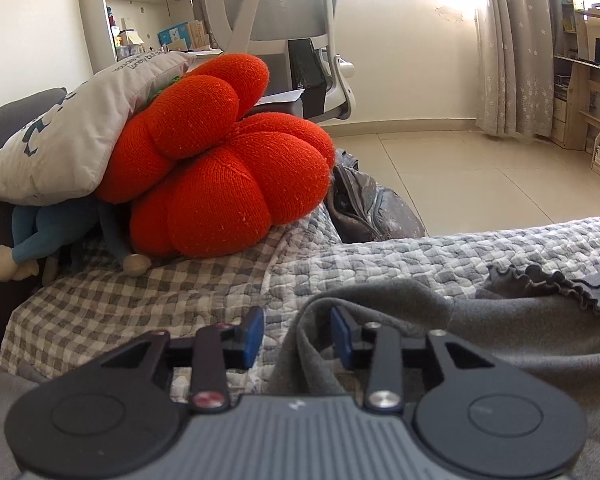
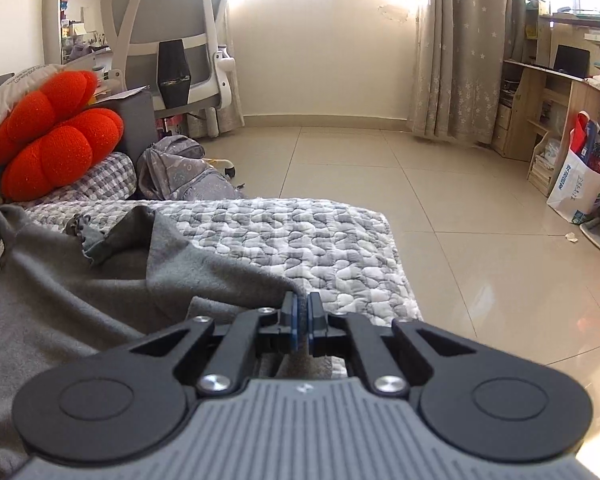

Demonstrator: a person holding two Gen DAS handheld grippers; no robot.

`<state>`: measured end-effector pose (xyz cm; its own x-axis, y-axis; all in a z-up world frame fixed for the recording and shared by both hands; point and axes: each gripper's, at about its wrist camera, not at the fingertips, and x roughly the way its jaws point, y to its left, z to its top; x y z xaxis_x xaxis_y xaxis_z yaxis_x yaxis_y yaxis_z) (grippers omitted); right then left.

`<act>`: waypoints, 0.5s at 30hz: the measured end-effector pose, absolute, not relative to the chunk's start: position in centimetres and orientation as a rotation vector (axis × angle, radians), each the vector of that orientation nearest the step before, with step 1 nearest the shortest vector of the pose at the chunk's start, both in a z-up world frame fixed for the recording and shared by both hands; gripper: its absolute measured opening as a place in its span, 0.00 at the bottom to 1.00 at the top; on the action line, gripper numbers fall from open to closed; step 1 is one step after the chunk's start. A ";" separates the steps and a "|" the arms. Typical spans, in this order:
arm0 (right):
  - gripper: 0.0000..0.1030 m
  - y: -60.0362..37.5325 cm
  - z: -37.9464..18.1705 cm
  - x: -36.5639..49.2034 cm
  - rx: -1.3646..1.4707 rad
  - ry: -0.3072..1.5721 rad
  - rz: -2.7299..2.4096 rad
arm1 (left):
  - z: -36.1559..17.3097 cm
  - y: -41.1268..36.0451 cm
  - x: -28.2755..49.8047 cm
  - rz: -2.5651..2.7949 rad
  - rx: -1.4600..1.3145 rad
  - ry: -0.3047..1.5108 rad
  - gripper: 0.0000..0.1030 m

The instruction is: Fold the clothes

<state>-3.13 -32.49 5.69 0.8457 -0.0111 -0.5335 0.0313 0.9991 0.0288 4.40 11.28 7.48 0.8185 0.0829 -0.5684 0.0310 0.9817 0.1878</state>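
Observation:
A grey fleece garment [image 1: 500, 320] with a dark ruffled trim [image 1: 572, 284] lies crumpled on the checked quilt [image 1: 140, 300] of a bed. My left gripper [image 1: 297, 334] stands open just above the quilt. A raised fold of the garment's left edge sits between its blue pads [image 1: 253, 336], loose and not pinched. In the right wrist view the garment [image 2: 80, 300] spreads over the left half, and its right edge runs up to my right gripper [image 2: 303, 318]. That gripper is shut, with the grey cloth caught between its pads at the quilt's [image 2: 300, 240] near right corner.
A red pumpkin-shaped cushion [image 1: 220, 160], a white pillow [image 1: 72, 132] and a blue plush toy [image 1: 40, 248] crowd the bed's left end. Beyond the bed are a grey backpack [image 2: 180, 172], an office chair [image 2: 172, 40], tiled floor [image 2: 420, 200], a wooden desk [image 2: 560, 100] and a shopping bag [image 2: 580, 184].

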 end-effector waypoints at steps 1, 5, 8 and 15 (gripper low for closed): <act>0.05 -32.7 6.2 -2.7 0.046 0.545 -0.040 | 7.4 11.4 4.1 0.026 0.207 0.616 0.37; 0.04 -33.4 7.0 -0.9 0.026 0.481 -0.137 | 6.0 12.8 2.9 -0.017 0.172 0.703 0.39; 0.06 -33.9 5.3 0.8 0.041 0.539 -0.200 | 5.1 13.3 1.2 -0.052 0.137 0.750 0.39; 0.53 -32.0 3.7 -4.8 0.078 0.593 -0.105 | 4.6 12.6 -7.6 -0.205 0.072 0.760 0.51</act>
